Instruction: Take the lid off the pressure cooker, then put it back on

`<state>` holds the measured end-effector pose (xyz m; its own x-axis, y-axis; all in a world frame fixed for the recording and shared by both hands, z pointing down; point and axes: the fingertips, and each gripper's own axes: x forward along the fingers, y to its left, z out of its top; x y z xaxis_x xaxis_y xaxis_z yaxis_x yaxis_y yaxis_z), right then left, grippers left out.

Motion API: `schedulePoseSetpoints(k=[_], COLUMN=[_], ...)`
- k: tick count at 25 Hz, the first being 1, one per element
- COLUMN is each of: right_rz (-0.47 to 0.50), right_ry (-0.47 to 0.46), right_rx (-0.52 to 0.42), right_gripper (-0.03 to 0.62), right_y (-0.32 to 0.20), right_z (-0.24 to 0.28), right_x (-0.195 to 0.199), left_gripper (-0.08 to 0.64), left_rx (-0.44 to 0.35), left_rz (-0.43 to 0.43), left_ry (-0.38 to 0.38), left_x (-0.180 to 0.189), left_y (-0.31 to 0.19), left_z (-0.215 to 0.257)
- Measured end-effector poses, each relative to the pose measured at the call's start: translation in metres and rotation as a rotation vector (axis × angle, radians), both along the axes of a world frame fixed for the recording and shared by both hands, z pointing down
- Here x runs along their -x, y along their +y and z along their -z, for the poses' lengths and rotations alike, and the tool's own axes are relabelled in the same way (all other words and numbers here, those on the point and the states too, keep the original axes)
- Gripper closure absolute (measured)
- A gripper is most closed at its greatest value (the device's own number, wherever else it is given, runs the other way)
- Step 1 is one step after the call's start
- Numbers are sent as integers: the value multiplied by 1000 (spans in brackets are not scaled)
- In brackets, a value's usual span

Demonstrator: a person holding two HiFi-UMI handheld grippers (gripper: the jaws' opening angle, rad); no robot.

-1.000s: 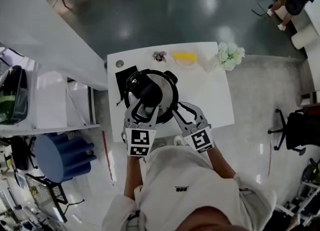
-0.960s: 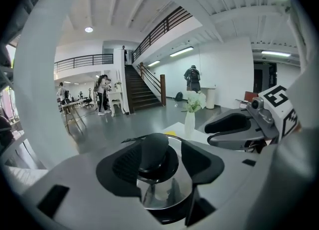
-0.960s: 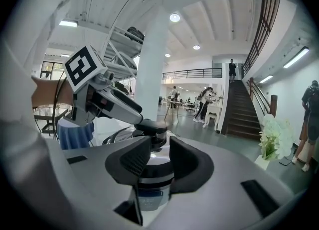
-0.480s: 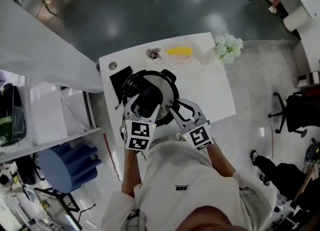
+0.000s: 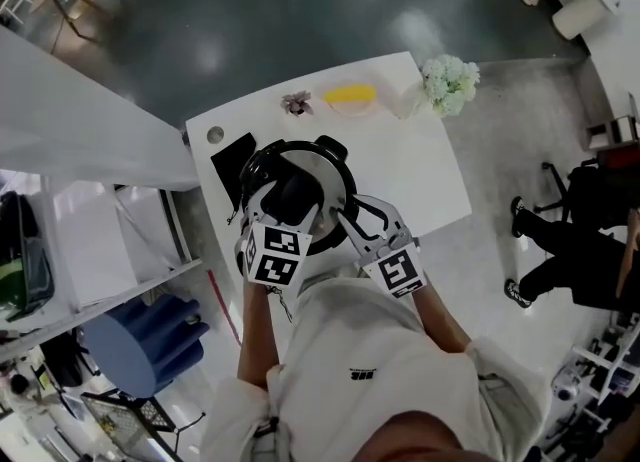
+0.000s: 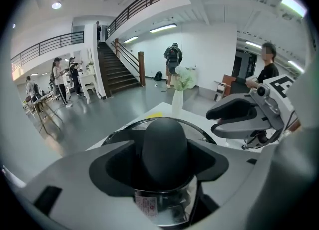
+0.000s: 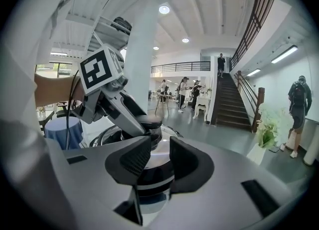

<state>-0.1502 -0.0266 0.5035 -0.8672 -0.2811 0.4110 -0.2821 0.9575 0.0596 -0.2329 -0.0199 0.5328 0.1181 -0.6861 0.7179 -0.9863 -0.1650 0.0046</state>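
Note:
The pressure cooker (image 5: 325, 165) stands on the left part of a white table (image 5: 410, 170), its lid (image 6: 202, 130) on top. The lid's black knob (image 5: 290, 188) (image 6: 164, 149) sits between the jaws of my left gripper (image 5: 288, 200) (image 6: 162, 163). Those jaws have just been opening, and dark gaps show on both sides of the knob. My right gripper (image 5: 350, 216) (image 7: 160, 162) is at the cooker's near right side, pads a narrow gap apart with nothing pinched. The cooker's wall shows beyond that gap.
At the table's far edge are a vase of white flowers (image 5: 447, 83), a yellow item (image 5: 350, 95) and a small dark piece (image 5: 296, 103). A black pad (image 5: 228, 158) lies left of the cooker. A blue drum (image 5: 140, 340) stands on the floor at left; a person's legs (image 5: 560, 250) at right.
My left gripper has come down closer over the cooker and its jaws have spread away from the knob. The right gripper has hardly shifted. People have walked in at the right.

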Motion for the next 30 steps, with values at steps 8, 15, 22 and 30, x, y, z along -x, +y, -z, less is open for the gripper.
schedulePoseSetpoints(k=[8, 15, 22, 30], right_rz=[-12, -42, -39, -62], right_ry=[-5, 5, 5, 16], right_rx=[-28, -2, -21, -29], right_gripper=[472, 472, 472, 472], right_y=[-7, -9, -7, -5], right_z=[-4, -2, -1, -3], right_x=[2, 6, 10, 9], left_gripper=[265, 272, 272, 273], left_rx=[72, 91, 88, 81], left_rz=[-73, -88, -126, -220], left_ry=[64, 78, 83, 83], left_x=[-7, -8, -8, -9], left_y=[-3, -3, 0, 0], left_z=[-10, -11, -9, -11])
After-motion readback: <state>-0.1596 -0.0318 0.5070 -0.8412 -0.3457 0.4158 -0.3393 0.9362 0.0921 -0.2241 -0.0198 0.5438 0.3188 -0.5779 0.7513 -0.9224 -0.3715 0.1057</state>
